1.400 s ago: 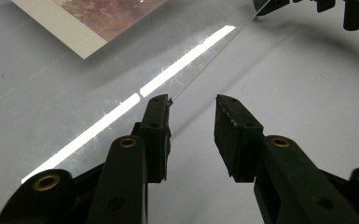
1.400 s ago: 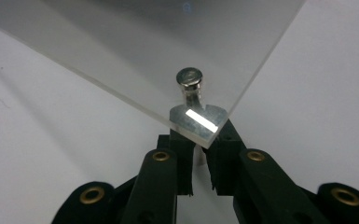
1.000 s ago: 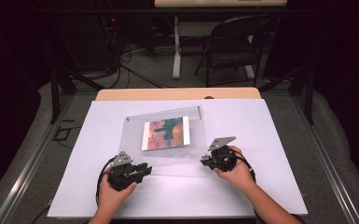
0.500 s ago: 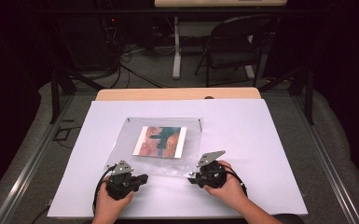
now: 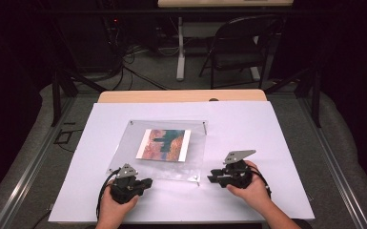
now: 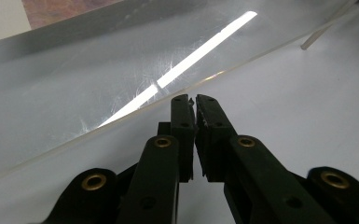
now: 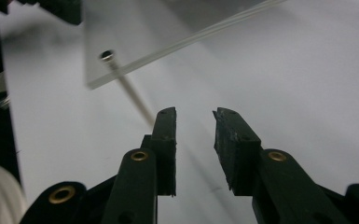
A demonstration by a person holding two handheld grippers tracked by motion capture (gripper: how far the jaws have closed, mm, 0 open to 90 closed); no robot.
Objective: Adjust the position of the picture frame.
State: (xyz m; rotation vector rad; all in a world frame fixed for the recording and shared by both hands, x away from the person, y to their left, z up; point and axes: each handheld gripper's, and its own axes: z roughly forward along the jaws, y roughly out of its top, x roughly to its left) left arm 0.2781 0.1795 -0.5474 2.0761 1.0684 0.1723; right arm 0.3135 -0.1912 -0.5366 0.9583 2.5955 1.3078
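So the clear acrylic sheet (image 5: pixel 164 148) with a colourful printed picture (image 5: pixel 164 144) lies mid-table on white paper (image 5: pixel 276 133). Left gripper (image 6: pixel 195 99) sits at its near edge, jaws pressed together, seemingly empty. Right gripper (image 7: pixel 193 113) is parted, near the corner screw (image 7: pixel 106 55).

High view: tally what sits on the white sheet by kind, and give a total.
Clear frame with picture: 1
Grippers: 2, the left gripper and the right gripper
Total: 3
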